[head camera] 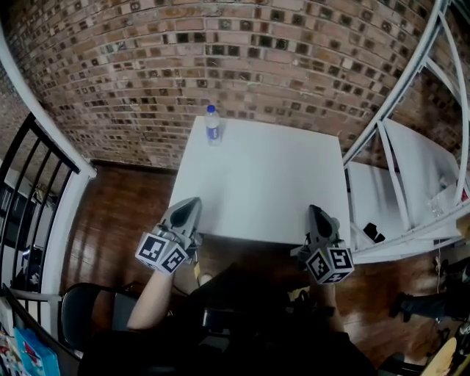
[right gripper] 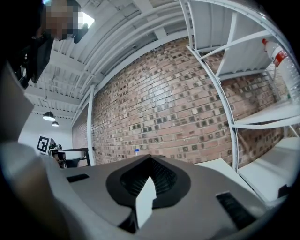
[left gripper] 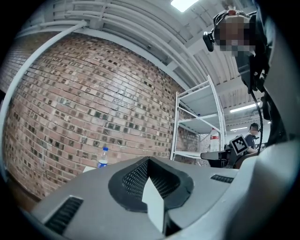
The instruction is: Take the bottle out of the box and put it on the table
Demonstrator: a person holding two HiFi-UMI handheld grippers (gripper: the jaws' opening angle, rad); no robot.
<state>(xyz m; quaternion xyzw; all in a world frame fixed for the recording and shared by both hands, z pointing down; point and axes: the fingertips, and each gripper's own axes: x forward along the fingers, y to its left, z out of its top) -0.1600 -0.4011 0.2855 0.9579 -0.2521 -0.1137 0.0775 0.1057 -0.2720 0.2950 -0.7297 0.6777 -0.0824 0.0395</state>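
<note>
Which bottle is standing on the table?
The blue-capped bottle, at the far edge of the white table; the red-labelled bottle sits on the metal shelf.

Light falls evenly from above, with a ceiling panel (left gripper: 183, 4) blown out white in the left gripper view. The white desk (head camera: 264, 183) looks bright and flat with hardly a shadow, the wooden floor (head camera: 121, 220) carries a soft sheen, and the foreground below the desk sinks into dark. Every view is strong fisheye: the brick wall (head camera: 220, 59) bulges, the shelf frame (head camera: 379, 126) bows, and both gripper views blacken at the corners. The brick stays sharp, whereas the left gripper (left gripper: 149, 160) and right gripper (right gripper: 150, 157) look slightly soft close to the lens.
</note>
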